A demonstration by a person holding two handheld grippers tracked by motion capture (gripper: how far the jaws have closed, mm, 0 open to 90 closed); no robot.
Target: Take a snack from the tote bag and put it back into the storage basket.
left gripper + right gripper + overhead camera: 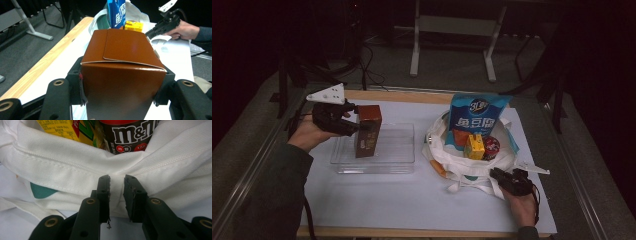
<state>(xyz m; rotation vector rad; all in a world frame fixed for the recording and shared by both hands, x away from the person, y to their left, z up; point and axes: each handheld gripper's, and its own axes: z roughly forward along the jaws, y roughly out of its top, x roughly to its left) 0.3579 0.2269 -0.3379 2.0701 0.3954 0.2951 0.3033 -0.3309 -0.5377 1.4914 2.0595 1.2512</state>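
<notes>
From above your side of the table point(412, 210), the high view looks forward and down. Your left gripper view sits right behind the brown carton point(122, 75) and faces across the table toward the white bag point(136, 13), which the high view shares. Your right gripper view looks at that bag's cloth from very close.

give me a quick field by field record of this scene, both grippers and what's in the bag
left gripper: shut on the brown carton, held upright over the clear plastic tray
right gripper: jaws a narrow gap apart, pinching the white tote bag at its near rim
bag contents: blue snack bag, yellow juice box, m&m's container
surface: white table cover on a wooden table
</notes>
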